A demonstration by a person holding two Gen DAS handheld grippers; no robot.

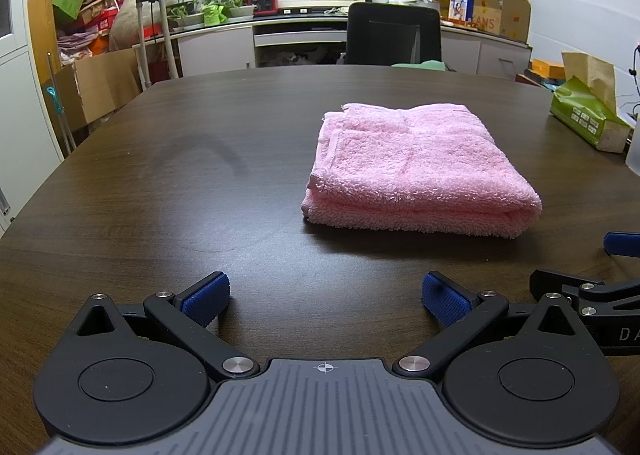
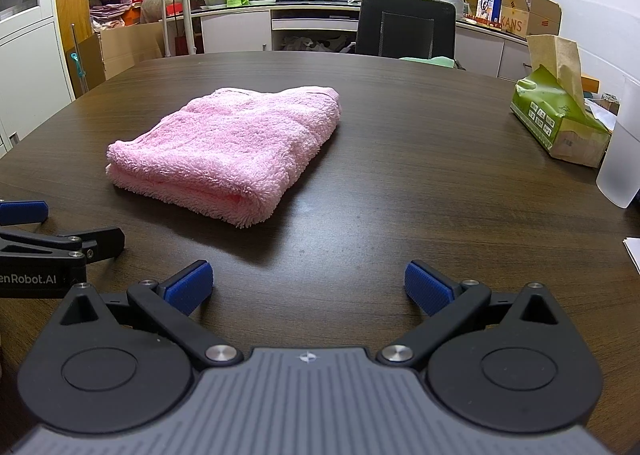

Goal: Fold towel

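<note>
A pink towel (image 1: 416,167) lies folded in a thick stack on the dark wooden table (image 1: 200,183), right of centre in the left wrist view. In the right wrist view the same towel (image 2: 228,147) sits left of centre. My left gripper (image 1: 326,301) is open, low over the table and well short of the towel, nothing between its blue pads. My right gripper (image 2: 308,287) is open too, back from the towel with empty jaws. Each gripper shows at the edge of the other's view: the right gripper (image 1: 600,267) and the left gripper (image 2: 56,231).
A green tissue pack (image 2: 560,115) and a frosted plastic cup (image 2: 620,151) stand at the table's right side. White paper (image 2: 632,251) lies at the right edge. A black office chair (image 2: 404,25) is at the far side, with cluttered counters and boxes behind.
</note>
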